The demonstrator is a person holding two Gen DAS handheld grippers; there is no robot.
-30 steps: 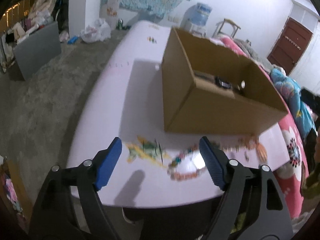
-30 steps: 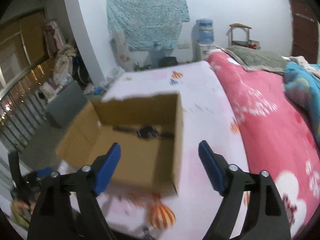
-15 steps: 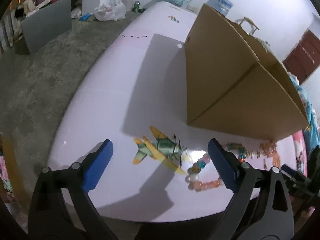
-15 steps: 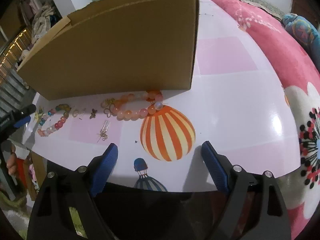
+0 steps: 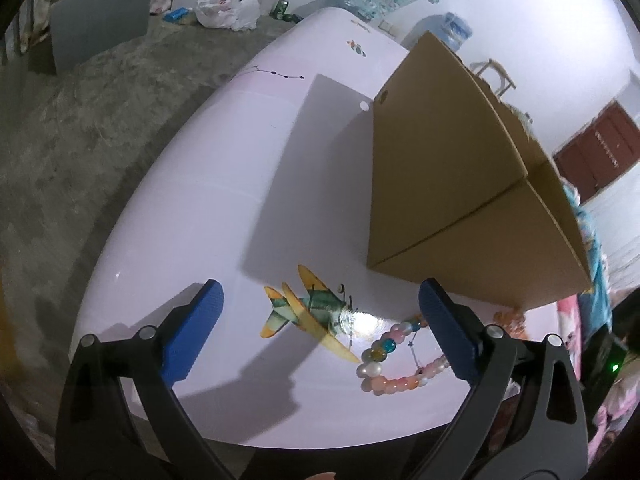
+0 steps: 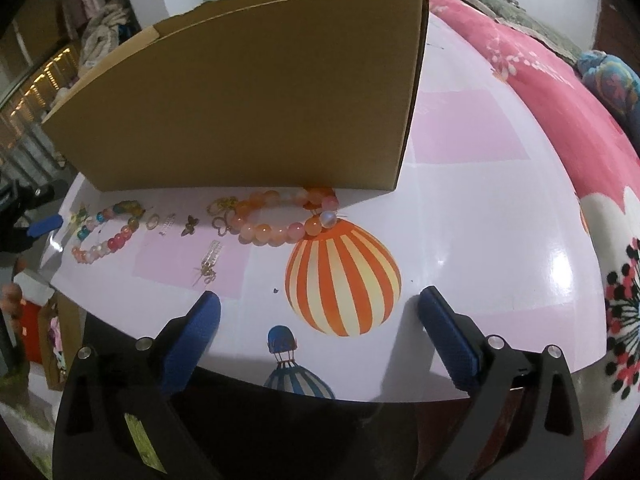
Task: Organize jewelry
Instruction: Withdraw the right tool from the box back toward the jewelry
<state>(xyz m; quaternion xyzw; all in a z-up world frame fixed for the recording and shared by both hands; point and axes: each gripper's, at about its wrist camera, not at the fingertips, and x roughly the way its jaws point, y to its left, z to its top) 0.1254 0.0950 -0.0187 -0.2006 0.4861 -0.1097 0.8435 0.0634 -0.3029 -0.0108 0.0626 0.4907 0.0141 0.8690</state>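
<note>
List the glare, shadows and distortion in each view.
Left wrist: a bright glare spot on the table beside the bracelet; the box casts a broad shadow leftward; fisheye bends the table edge. Right wrist: small glare patches at right, the box bowed by the lens, beads sharp.

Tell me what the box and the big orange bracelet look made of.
Box: plain brown corrugated cardboard, matte, with a torn top edge and folded corner seam. Orange bracelet: round, glossy, translucent beads, probably glass or polished stone; plastic can't be ruled out.
</note>
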